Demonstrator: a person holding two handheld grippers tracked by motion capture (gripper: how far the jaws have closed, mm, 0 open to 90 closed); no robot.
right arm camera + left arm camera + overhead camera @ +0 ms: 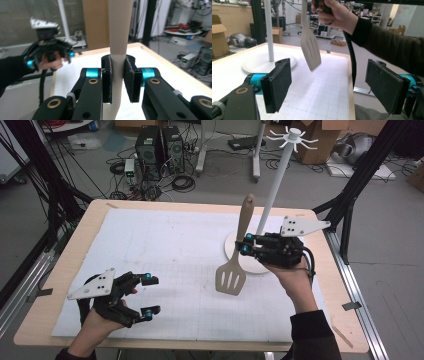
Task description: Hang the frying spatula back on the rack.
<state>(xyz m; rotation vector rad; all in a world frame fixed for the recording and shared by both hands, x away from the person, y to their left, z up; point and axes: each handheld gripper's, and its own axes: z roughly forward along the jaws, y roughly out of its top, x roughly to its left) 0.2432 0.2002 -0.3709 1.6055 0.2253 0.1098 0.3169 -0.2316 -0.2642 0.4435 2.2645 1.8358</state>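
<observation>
Black grippers (149,295), cyan joints, dark sleeves (312,332)

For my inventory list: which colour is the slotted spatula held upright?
The flat plastic slotted spatula is beige, clearest in the high view.

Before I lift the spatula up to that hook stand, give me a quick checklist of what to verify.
1. Right gripper shut on the spatula handle: ok, the pads clamp it in the right gripper view.
2. Spatula clear of the table: ok, its slotted blade hangs in the air.
3. Left gripper free: ok, its jaws stand open with nothing between them.
4. Left gripper out of the path: ok, it sits low at the near left corner.
5. Hook stand upright on its round base: ok.
6. Hanging hole in the handle's end: cannot tell.
</observation>
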